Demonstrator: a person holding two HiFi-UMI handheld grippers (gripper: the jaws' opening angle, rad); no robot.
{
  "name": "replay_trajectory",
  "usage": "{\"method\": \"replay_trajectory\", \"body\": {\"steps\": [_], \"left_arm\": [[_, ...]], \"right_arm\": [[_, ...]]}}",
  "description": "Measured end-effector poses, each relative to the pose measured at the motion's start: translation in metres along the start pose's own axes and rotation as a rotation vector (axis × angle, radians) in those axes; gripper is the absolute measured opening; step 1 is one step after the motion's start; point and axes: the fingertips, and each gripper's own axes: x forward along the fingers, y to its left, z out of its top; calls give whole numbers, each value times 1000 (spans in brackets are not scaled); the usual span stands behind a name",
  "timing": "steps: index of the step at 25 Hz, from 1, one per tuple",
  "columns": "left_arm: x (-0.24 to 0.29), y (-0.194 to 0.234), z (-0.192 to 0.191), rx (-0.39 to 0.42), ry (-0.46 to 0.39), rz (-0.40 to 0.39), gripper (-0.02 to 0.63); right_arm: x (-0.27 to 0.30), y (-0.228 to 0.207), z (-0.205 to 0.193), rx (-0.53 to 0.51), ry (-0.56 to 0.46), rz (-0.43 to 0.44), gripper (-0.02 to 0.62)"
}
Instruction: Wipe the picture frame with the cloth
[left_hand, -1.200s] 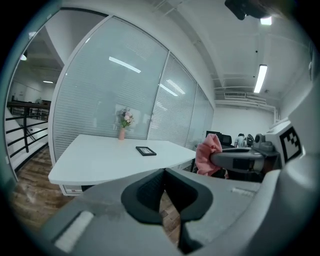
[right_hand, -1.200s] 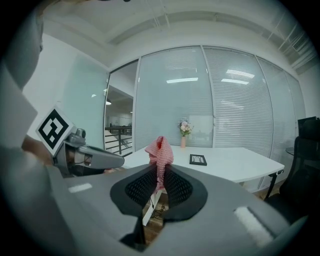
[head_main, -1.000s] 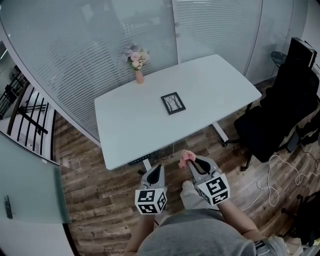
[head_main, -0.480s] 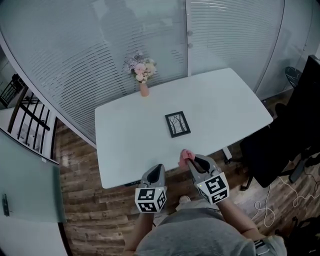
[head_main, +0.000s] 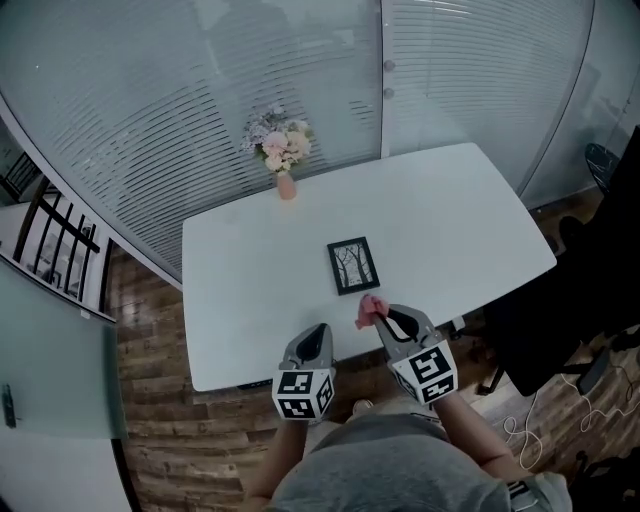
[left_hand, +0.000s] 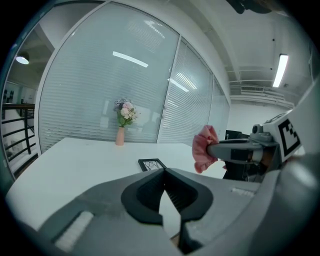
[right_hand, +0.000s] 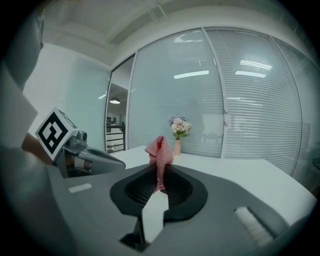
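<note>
My L gripper (head_main: 319, 332): jaws together, nothing in them. R gripper (head_main: 388, 320): jaws pinched on cloth (head_main: 369, 311). Both side by side, pointing fwd.

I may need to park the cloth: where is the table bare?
The table is bare right of the picture frame, to its far end, and left of the frame, in front of the flower vase. Tightest spot: the front edge by the frame, where the cloth hovers.

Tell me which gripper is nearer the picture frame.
Right. The right gripper, shut on the pink cloth, is just short of the picture frame, at the table edge; the left gripper is farther back and leftward, shut, empty.
</note>
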Motion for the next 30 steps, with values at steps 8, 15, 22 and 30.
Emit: {"method": "replay_trajectory", "body": {"steps": [8,15,22,30], "left_arm": [[29,0,-8,-7,48,4,3],[56,6,-19,6,109,-12,3],[92,15,-29,9,156,-48,3],[126,27,-38,16,220,-67,3]], "right_arm": [[23,-20,-3,-18,20,21,38],[56,-25,-12,-65,61,37,38],[91,-34,-26,-90,106,49,38],[127,-40,-42,-135,177,98,38]]}}
